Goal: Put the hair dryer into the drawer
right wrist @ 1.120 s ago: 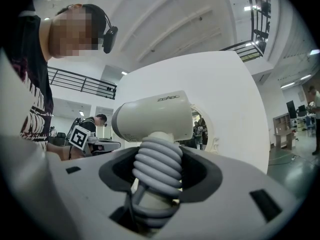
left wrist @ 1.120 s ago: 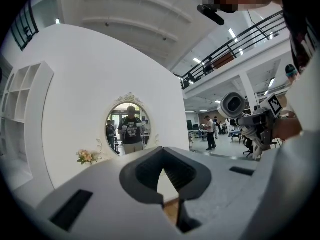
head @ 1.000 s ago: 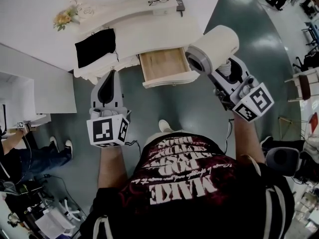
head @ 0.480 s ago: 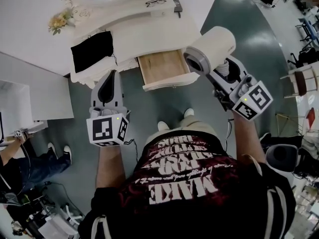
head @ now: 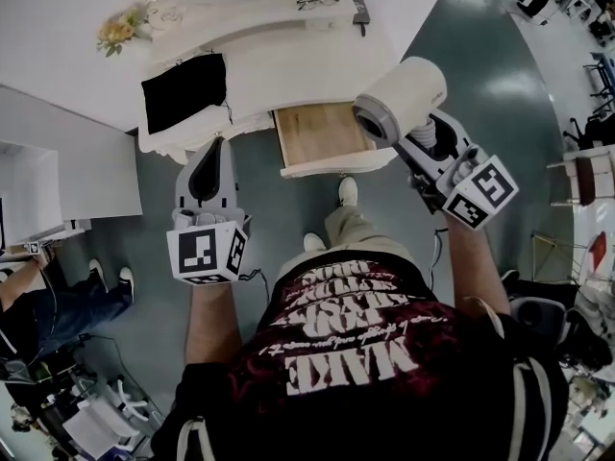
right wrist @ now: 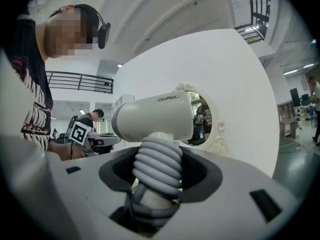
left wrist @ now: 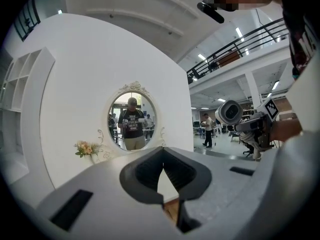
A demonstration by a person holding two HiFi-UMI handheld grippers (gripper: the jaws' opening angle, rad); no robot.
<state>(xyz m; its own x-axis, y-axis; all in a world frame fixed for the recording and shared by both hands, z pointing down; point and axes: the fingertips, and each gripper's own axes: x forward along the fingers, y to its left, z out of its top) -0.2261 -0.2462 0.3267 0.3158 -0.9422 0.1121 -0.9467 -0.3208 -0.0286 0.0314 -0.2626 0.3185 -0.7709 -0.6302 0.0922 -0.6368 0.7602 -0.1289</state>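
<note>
Hair dryer [head: 408, 94] not in drawer [head: 317, 134] yet, up in air by its right front corner. Right tongs [head: 423, 144] clamped on handle (one with grey cord [right wrist: 156, 159] coiled round it), cream barrel sticking up above jaws. Left tongs [head: 209, 176] closed tight, nothing in them, hanging at worktop [head: 288, 65] front edge left of open drawer, near black cloth [head: 184, 89]. Drawer pulled out, pale wood bottom showing.
</note>
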